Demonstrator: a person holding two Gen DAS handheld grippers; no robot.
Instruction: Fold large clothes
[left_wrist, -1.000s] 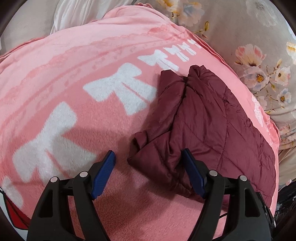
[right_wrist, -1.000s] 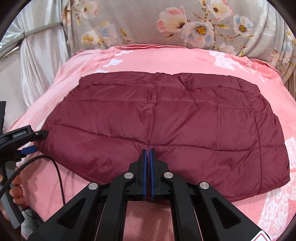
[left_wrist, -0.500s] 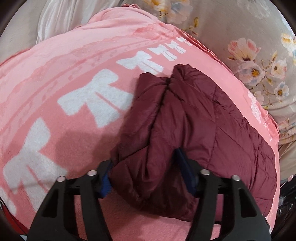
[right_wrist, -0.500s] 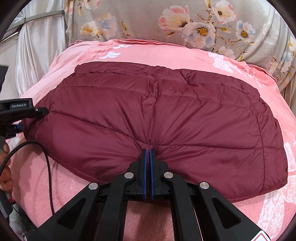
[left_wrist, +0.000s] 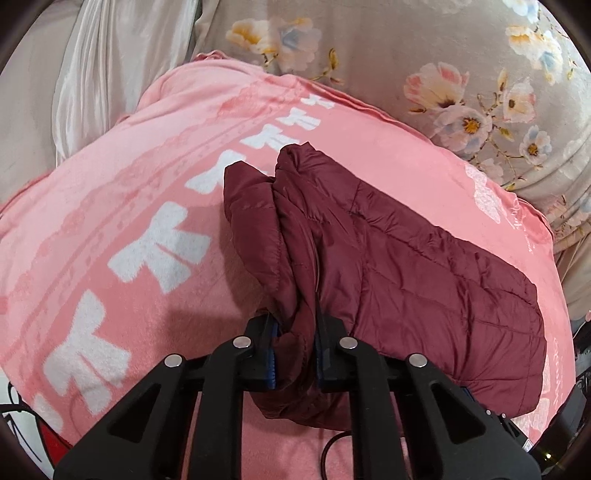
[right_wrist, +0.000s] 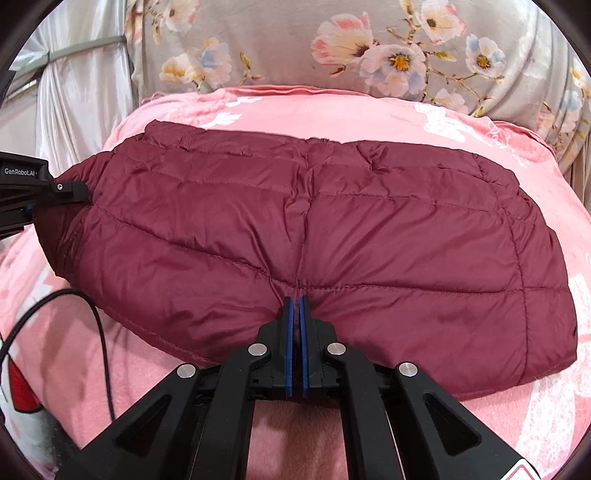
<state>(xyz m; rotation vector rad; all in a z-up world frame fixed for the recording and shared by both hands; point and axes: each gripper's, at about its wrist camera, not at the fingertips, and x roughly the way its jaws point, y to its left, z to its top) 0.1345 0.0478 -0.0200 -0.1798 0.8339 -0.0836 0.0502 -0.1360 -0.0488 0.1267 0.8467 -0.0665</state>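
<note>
Currently, the maroon quilted jacket (right_wrist: 332, 229) lies spread on the pink blanket (right_wrist: 295, 107), which serves as the reference surface for all positions below. The jacket occupies the middle of the blanket, with blanket showing on every side of it; the white bow prints (left_wrist: 162, 247) lie beside the jacket's end in the left wrist view. The left gripper (left_wrist: 295, 354) has just been closing, and its jaws now clamp a bunched fold at the end of the jacket, with maroon fabric packed between the blue pads (left_wrist: 272, 354). The gripped end is raised off the blanket and casts a shadow on it. The right gripper (right_wrist: 295, 306) is clamped on the near edge of the jacket at a vertical seam, its blue pads almost touching, with the fabric puckered where they meet. A black cable (right_wrist: 99, 332) crosses the blanket beside the jacket's left end. Beyond the blanket's far edge hangs a grey floral cloth (right_wrist: 369, 44).
</note>
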